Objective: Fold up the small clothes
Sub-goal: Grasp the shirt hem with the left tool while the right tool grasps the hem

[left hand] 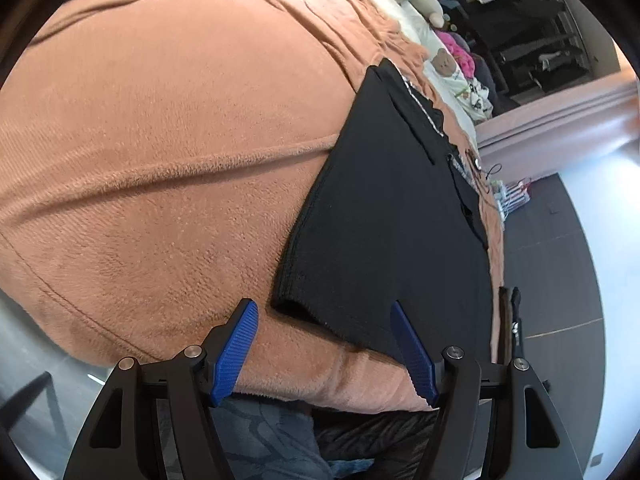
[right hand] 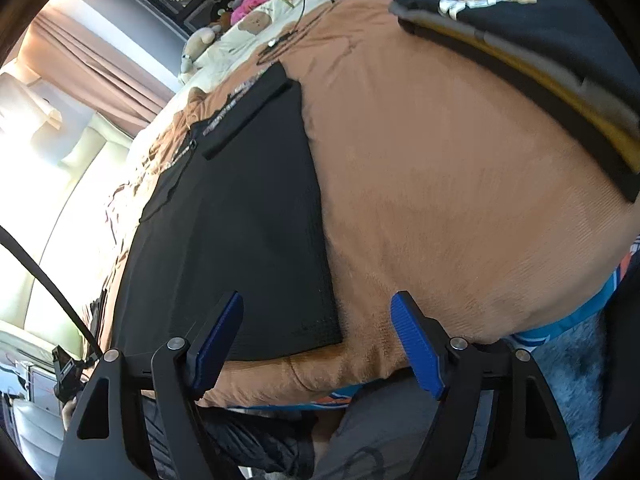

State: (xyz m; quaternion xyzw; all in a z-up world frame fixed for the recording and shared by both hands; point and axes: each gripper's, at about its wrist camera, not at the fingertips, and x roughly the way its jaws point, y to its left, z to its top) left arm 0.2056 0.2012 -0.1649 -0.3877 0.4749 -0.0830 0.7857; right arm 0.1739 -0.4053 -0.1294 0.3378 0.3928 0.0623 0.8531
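Our left gripper hangs with jaws wide apart and empty; the black garment lies flat on the orange blanket toward one o'clock. Our right gripper is likewise spread and empty, garment at eleven o'clock, a dark striped bundle at two o'clock.

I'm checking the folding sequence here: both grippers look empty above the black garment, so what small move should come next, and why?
Probably lower both open grippers onto the near hem of the flat black knit garment. The left gripper frames its curled near corner and the right gripper frames the other corner, neither gripping yet. It lies spread on the fuzzy orange-brown blanket, unfolded lengthwise.
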